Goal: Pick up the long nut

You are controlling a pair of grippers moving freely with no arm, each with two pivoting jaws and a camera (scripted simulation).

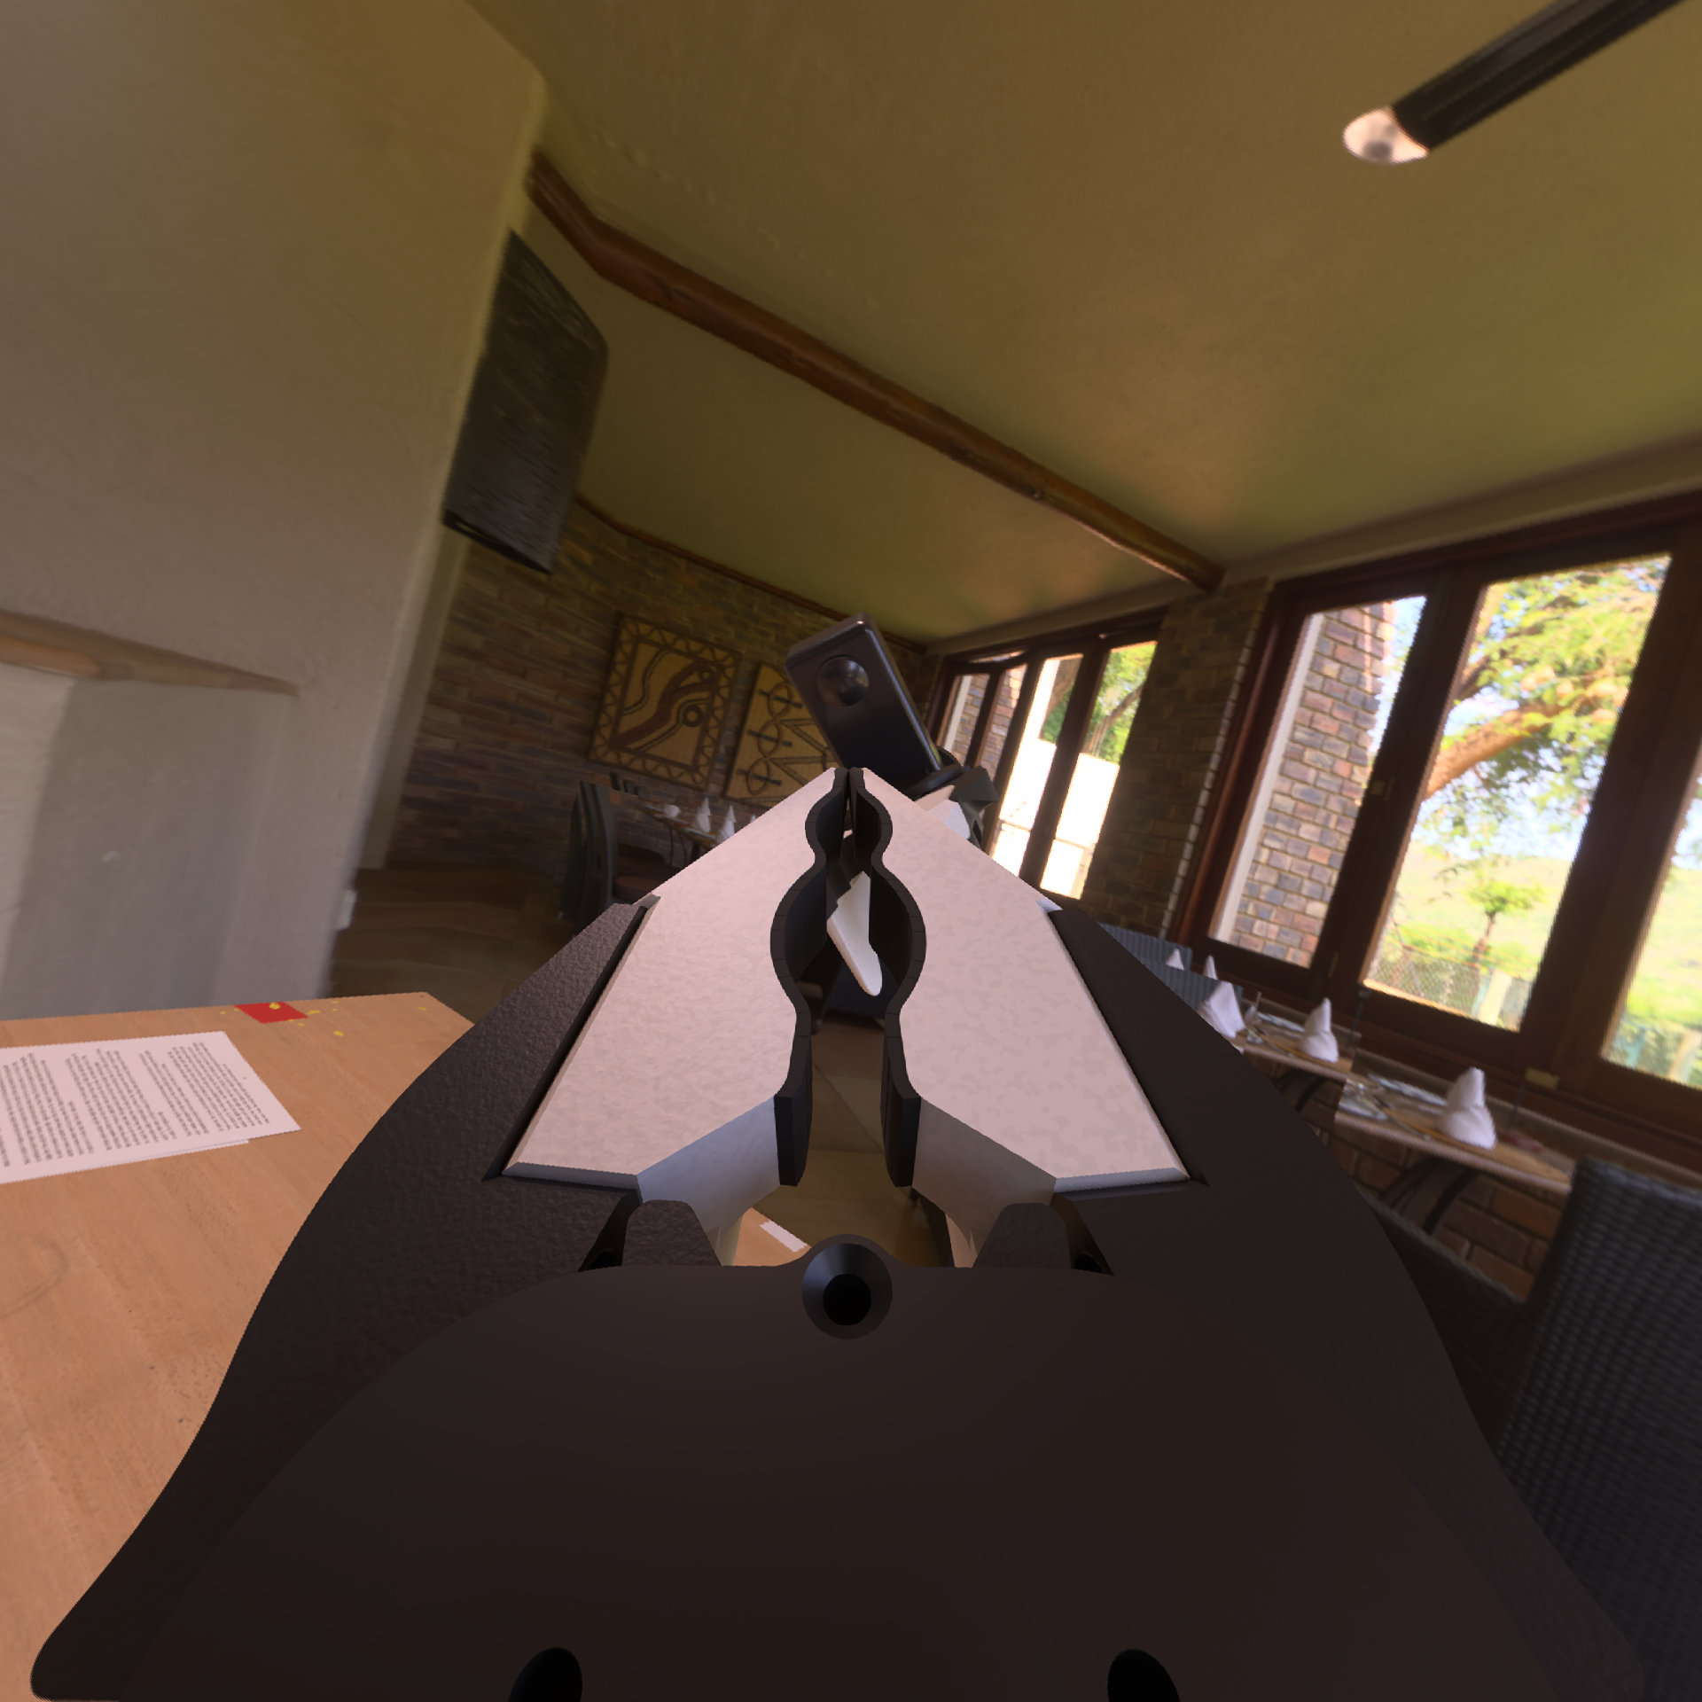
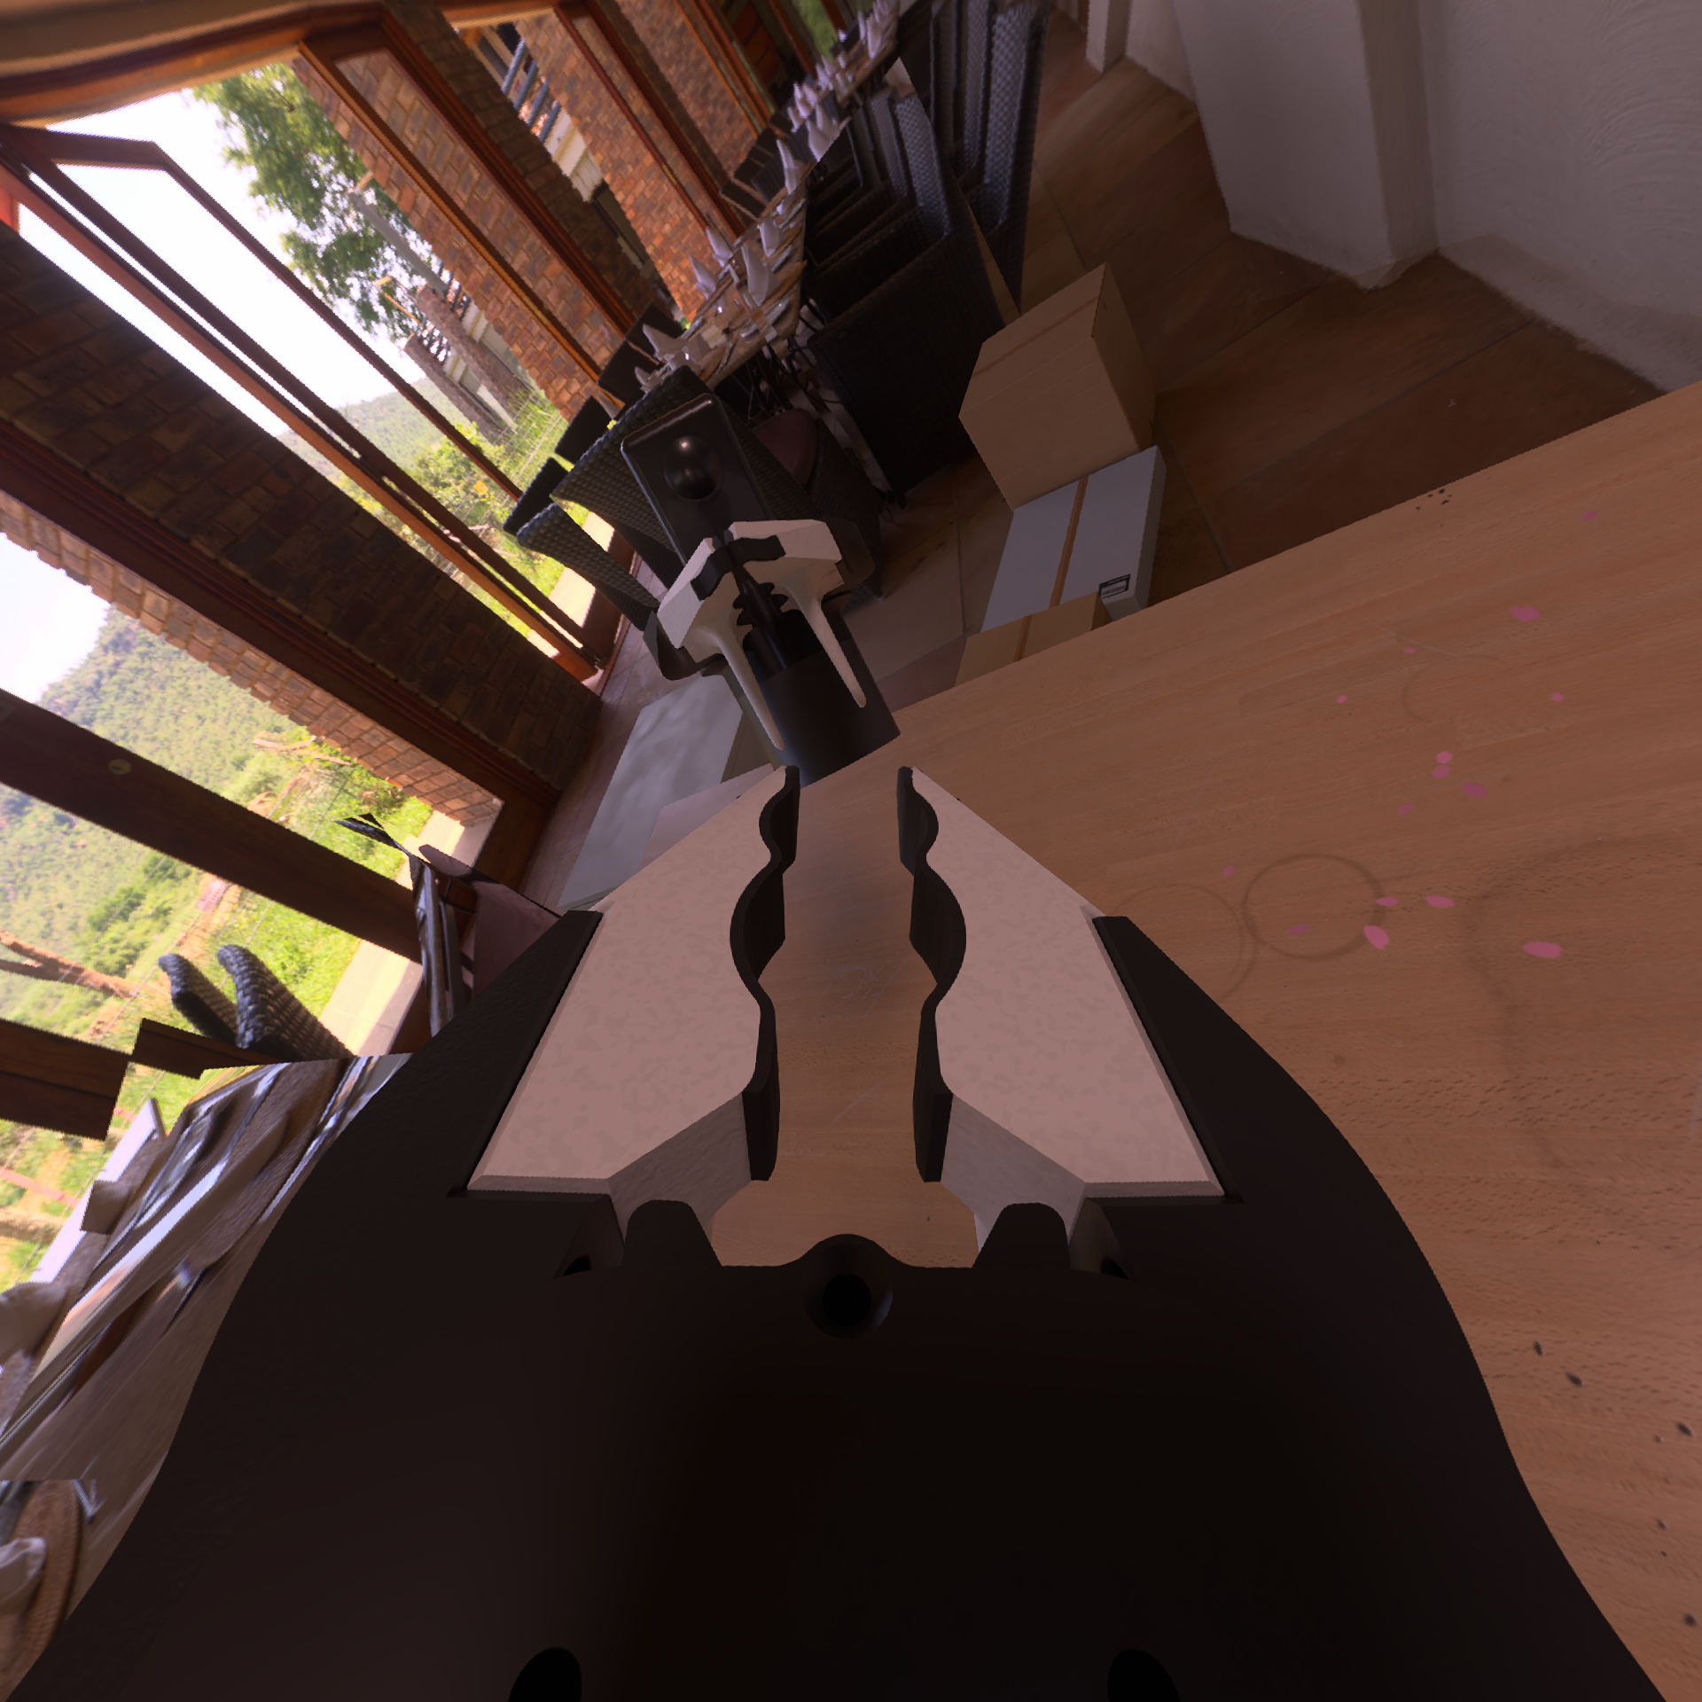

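Note:
I see no long nut in either view. My left gripper [image 1: 847, 783] is shut, its fingertips touch and nothing shows between the pads. It is raised beside the wooden table [image 1: 184, 1308] and points out into the room. My right gripper [image 2: 843, 783] is open and empty, with bare wooden tabletop [image 2: 1289, 967] showing between its fingers. The two grippers face each other. The right one shows just beyond my left fingertips [image 1: 852, 700], and the left one shows beyond my right fingertips at the table's edge [image 2: 764, 608].
A printed paper sheet [image 1: 120, 1096] and a small red patch [image 1: 270, 1012] lie on the table at the left. A black ribbed rod with a pale tip [image 1: 1474, 83] hangs at upper right. Cardboard boxes [image 2: 1059, 387] stand on the floor past the table edge. Pink spots [image 2: 1543, 949] mark the tabletop.

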